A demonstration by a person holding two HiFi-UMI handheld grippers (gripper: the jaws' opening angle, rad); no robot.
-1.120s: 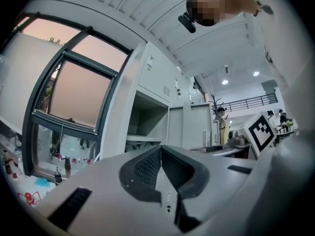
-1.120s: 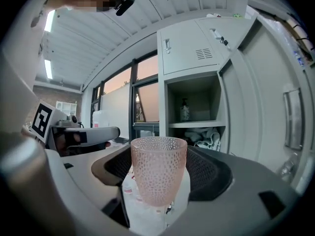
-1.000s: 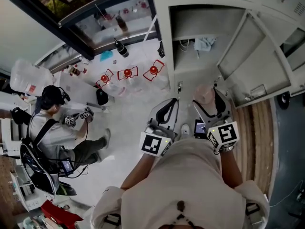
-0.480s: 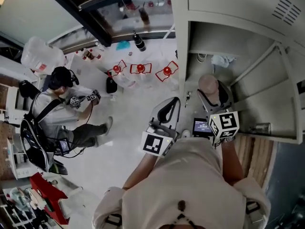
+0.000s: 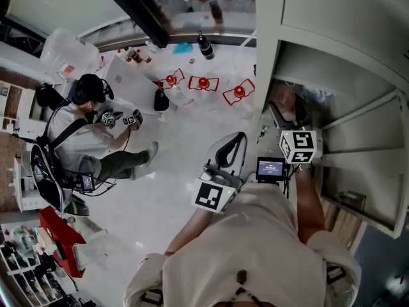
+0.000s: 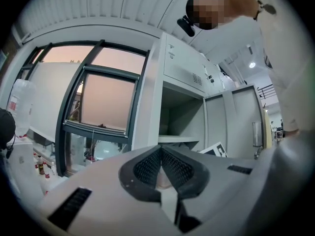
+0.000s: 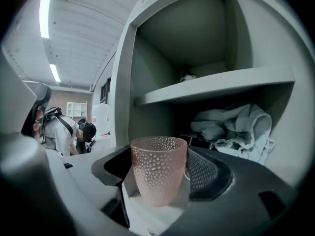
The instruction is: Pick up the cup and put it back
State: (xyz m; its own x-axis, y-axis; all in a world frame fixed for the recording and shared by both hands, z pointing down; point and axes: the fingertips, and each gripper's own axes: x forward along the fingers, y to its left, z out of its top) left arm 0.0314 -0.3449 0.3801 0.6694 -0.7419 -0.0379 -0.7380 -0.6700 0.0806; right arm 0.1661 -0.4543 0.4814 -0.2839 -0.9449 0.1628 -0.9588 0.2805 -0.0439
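Note:
A pink dimpled cup (image 7: 158, 168) stands upright between the jaws of my right gripper (image 7: 160, 163), which is shut on it. In front of the cup is the open grey locker, with its shelf (image 7: 211, 85) above cup height. In the head view the right gripper (image 5: 285, 104) holds the cup (image 5: 281, 96) at the mouth of the locker compartment. My left gripper (image 5: 231, 147) hangs beside it, lower and to the left, over the floor. In the left gripper view its pads (image 6: 170, 167) meet in a closed V with nothing held.
A crumpled light cloth (image 7: 236, 127) lies inside the locker below the shelf. The open locker door (image 5: 358, 171) stands to the right. On the floor at the left, another person (image 5: 83, 139) crouches with grippers. A dark bottle (image 5: 204, 45) and red-marked items (image 5: 203, 82) sit by the window.
My right gripper has carried the cup forward to the locker opening. The head view has swung, shifting the locker right. The left gripper stays shut and hardly moves.

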